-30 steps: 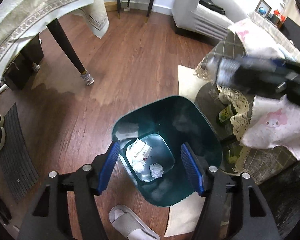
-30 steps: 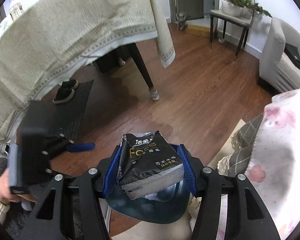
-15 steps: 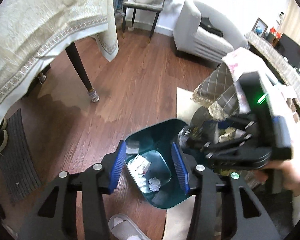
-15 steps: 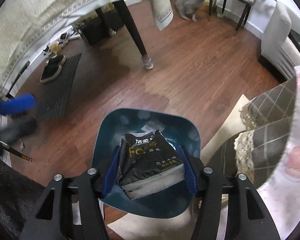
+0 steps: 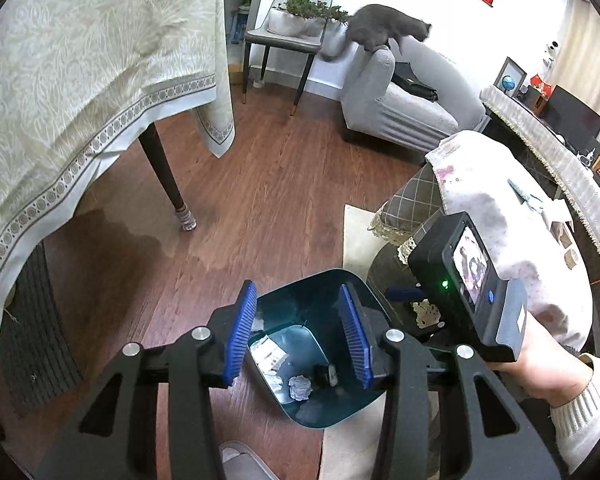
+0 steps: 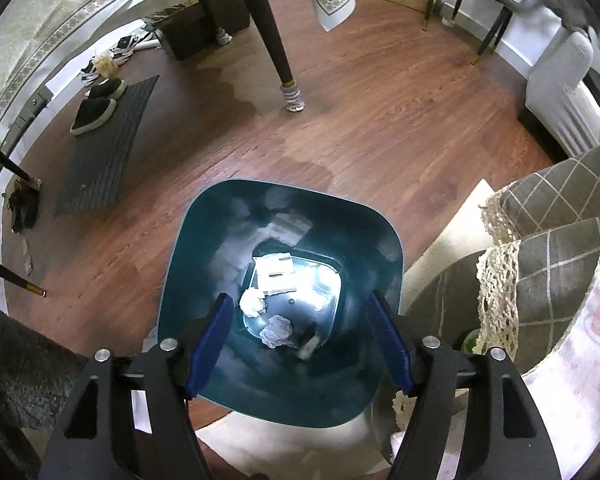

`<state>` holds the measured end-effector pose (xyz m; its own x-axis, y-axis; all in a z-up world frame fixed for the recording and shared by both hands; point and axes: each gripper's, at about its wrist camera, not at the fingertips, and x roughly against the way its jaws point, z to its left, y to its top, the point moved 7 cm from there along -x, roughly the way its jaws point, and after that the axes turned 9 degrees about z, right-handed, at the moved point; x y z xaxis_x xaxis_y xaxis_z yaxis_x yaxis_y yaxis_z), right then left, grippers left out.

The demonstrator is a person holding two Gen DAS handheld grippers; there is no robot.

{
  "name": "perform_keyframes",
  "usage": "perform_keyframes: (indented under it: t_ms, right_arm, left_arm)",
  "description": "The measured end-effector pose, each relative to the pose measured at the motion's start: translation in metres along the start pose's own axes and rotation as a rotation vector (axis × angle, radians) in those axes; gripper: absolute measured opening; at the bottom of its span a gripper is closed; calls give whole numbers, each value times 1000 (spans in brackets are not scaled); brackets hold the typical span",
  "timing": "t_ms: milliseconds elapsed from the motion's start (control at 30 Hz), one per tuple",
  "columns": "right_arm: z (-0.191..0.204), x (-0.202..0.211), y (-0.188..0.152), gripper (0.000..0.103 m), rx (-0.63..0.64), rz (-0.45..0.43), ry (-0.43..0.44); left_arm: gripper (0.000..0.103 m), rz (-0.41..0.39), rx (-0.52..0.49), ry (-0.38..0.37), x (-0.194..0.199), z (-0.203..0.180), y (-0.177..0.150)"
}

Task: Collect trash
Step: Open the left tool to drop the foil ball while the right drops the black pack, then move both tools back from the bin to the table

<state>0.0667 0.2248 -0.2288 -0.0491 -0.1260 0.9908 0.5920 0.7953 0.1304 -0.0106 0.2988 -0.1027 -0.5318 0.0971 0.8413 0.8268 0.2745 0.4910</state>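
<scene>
Both wrist views downward, sharing bin (image 5: 316,416) (image 6: 284,200)

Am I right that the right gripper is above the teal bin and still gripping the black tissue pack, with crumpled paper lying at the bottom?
Not quite. The right gripper is above the teal bin, but its jaws are opening with nothing between them. In the right wrist view the black tissue pack lies at the bottom beside the crumpled paper.

1. We see a home living room: a grey sofa (image 5: 404,96) with a cat (image 5: 388,28) on its arm.
2. We see a wooden floor (image 6: 380,112), a table under a cream tablecloth (image 5: 80,80), and shoes (image 6: 98,104) on a doormat (image 6: 108,148).
</scene>
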Motion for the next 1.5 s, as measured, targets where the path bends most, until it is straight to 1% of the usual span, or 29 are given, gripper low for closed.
perform_keyframes:
  t_ms: [133, 233, 333, 400, 500, 600, 667, 733, 833, 933, 1067, 1133, 1233, 1400, 1433, 1500]
  right_arm:
    - [4, 6, -1, 70, 16, -3, 17]
    - [6, 17, 0, 70, 24, -30, 23]
    - [6, 35, 2, 70, 23, -78, 32]
    - [5, 46, 3, 66, 21, -104, 38]
    - [1, 66, 4, 65, 19, -157, 44]
    - [-6, 92, 4, 64, 15, -222, 47]
    - [-12, 108, 3, 64, 10, -264, 43]
    - [-20, 123, 1, 64, -1, -302, 37]
    - [-32, 142, -2, 64, -17, -345, 21]
    - [-48, 162, -11, 64, -38, -391, -14]
    - [-75, 178, -26, 64, -75, -426, -50]
    - [-90, 188, -36, 64, -100, -442, -70]
    - [-107, 196, -53, 64, -129, -458, -108]
    - [-148, 207, -81, 64, -193, -471, -178]
    - [-155, 209, -86, 65, -204, -473, -192]
    - [-171, 212, -99, 72, -228, -475, -218]
  left_arm:
    - [45, -18, -6, 7, 9, -3, 5]
    - [45, -37, -12, 21, 16, -6, 10]
    - [47, -50, -18, 29, 19, -9, 15]
    - [47, -50, -22, 39, 20, -12, 18]
    - [47, -60, -22, 42, 23, -15, 23]
    - [53, -84, -25, 40, 27, -21, 29]
    - [54, -99, -25, 37, 30, -27, 35]
    - [57, -121, -32, 25, 33, -35, 41]
    - [59, -135, -49, 9, 34, -52, 49]
    - [60, -144, -73, -7, 32, -70, 56]
    - [65, -157, -103, -35, 27, -102, 66]
    - [75, -169, -116, -49, 25, -119, 70]
    - [77, -173, -138, -65, 19, -143, 75]
    - [81, -172, -165, -105, 4, -186, 84]
    - [81, -170, -170, -111, 1, -194, 85]
    - [81, -168, -181, -128, -6, -211, 88]
